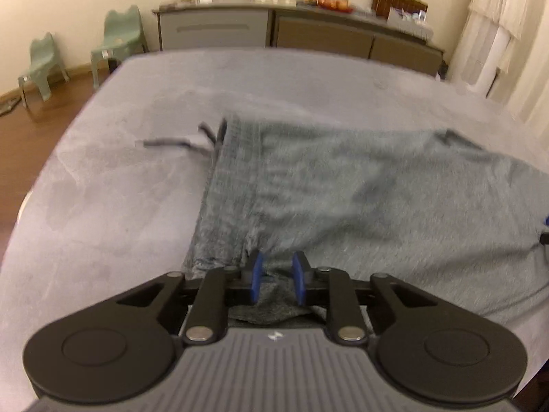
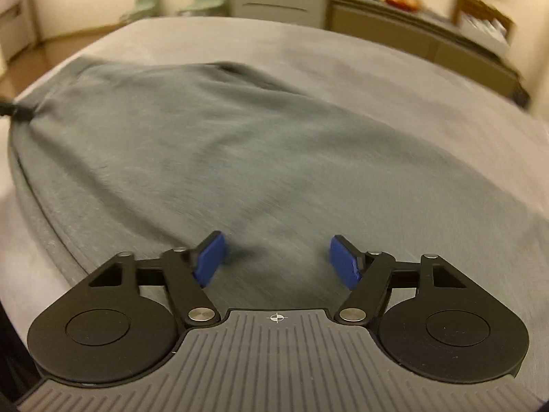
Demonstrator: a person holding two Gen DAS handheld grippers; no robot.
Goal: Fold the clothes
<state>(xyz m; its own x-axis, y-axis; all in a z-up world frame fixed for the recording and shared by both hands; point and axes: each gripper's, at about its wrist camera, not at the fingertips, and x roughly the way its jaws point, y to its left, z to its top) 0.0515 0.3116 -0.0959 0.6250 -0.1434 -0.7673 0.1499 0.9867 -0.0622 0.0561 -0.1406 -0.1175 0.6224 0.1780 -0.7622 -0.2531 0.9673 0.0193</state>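
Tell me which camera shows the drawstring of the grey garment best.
The left wrist view. There the drawstring trails out from the waistband onto the bed cover, blurred but recognisable. The right wrist view shows only a dark, blurred bit at its left edge, possibly the cord, beside the garment.

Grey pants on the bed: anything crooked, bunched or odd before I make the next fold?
The grey pants lie mostly flat on the bed cover. The drawstring trails loose beyond the waistband, and the near waist corner bunches at the left gripper. Nothing looks damaged.
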